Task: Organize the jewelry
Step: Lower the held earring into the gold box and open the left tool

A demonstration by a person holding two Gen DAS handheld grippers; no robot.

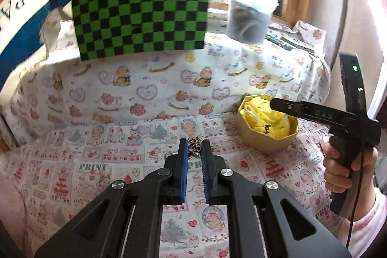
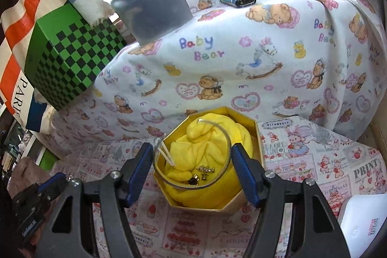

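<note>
Jewelry pieces (image 1: 194,148): small gold-toned cluster pinched between the tips of the left gripper (image 1: 194,149), held above the printed cloth (image 1: 96,161).
Left jaws: pressed nearly together on that cluster, blue pads on both sides of it.
Gold box (image 2: 260,137): octagonal, lid off, standing on the printed cloth just before the step up to the draped bear blanket (image 2: 241,45); seen from the left wrist it lies to the right of the left gripper, apart from it.
Box contents: crumpled yellow cloth (image 2: 203,144), a clear bangle (image 2: 226,137) lying on it, and a few small gold pieces (image 2: 203,172) near the front rim.
Right gripper (image 2: 191,168): jaws spread, one finger on either side of the box, above its near rim; nothing pinched.
Right hand (image 1: 348,168): wrapped around the black handle at the right edge of the left view.
Open room: bare printed cloth in front of and left of the box.
Edges: green checkered box (image 1: 142,9) and a clear tub (image 1: 249,18) stand on the raised blanket behind; a striped bag (image 1: 26,1) closes the left side.
</note>
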